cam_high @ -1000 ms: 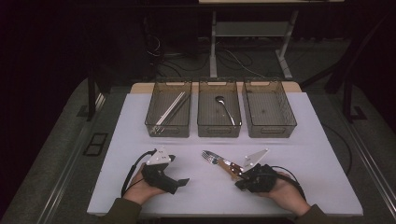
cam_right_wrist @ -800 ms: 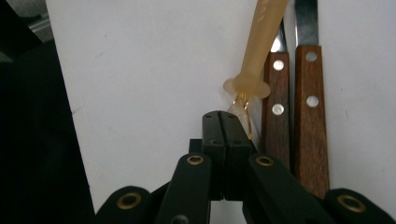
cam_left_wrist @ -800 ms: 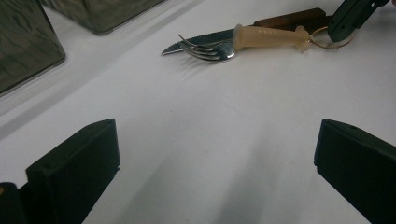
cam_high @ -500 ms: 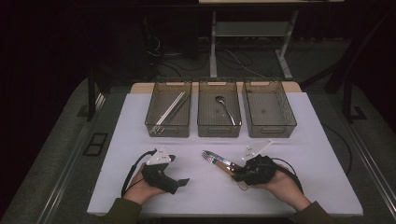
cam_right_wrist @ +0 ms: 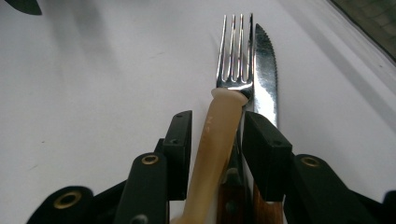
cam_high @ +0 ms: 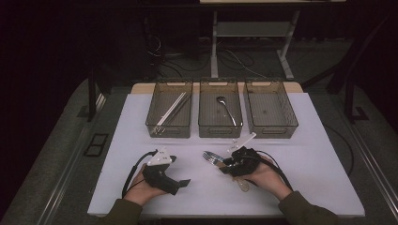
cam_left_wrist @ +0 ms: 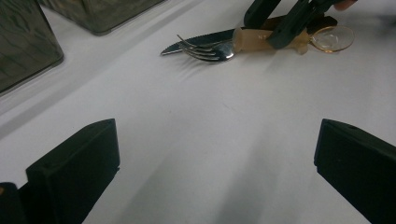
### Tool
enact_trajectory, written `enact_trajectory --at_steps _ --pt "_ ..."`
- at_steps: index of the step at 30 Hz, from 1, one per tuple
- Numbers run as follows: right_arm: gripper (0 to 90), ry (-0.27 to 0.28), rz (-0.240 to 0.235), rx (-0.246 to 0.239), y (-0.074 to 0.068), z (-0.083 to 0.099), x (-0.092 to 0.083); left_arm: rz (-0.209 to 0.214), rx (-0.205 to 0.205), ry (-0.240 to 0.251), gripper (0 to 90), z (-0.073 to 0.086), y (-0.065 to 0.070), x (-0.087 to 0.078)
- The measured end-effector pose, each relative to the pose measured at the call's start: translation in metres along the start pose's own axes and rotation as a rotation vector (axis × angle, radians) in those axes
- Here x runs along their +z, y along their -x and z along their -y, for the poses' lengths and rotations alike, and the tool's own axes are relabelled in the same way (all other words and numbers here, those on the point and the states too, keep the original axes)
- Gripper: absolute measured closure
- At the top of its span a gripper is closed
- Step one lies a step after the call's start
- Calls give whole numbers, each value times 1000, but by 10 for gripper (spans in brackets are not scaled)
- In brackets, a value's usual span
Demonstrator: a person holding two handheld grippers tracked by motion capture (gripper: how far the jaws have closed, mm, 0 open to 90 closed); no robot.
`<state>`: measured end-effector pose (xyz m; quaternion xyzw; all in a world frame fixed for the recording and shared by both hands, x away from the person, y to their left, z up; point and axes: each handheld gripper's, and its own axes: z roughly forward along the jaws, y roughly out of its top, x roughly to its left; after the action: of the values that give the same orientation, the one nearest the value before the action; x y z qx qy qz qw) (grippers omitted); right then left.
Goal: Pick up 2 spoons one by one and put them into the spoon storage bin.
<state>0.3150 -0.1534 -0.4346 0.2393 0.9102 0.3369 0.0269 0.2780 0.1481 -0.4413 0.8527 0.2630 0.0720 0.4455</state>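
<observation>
Presently, right gripper (cam_right_wrist: pixel 212 140) is closing on the fork (cam_right_wrist: pixel 229 93) beside the knife (cam_right_wrist: pixel 265 79) on the table (cam_high: pixel 305 164), left gripper (cam_left_wrist: pixel 210 168) is idling wide open, and sorting into bins (cam_high: pixel 271 103) is seemingly remaining.

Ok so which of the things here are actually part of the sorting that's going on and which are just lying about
In the job:
- fork and knife, both between the right gripper jaws
- three bins: left bin with chopsticks, middle bin with a spoon, right bin holding nothing
- left gripper, open on the table

Lying about:
- cables on the floor
- desk frame behind
</observation>
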Motion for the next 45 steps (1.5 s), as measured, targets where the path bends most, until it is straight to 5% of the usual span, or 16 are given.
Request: enact_trajectory --at_steps 9,17,45 --pt "685 -29 59 -49 -5 0 8 1 0 -1 0 0 0 0" --pt "723 -20 42 -43 -6 0 6 3 2 0 0 0 0 0" --pt "731 198 -24 92 12 -3 -36 11 11 6 0 0 0 0"
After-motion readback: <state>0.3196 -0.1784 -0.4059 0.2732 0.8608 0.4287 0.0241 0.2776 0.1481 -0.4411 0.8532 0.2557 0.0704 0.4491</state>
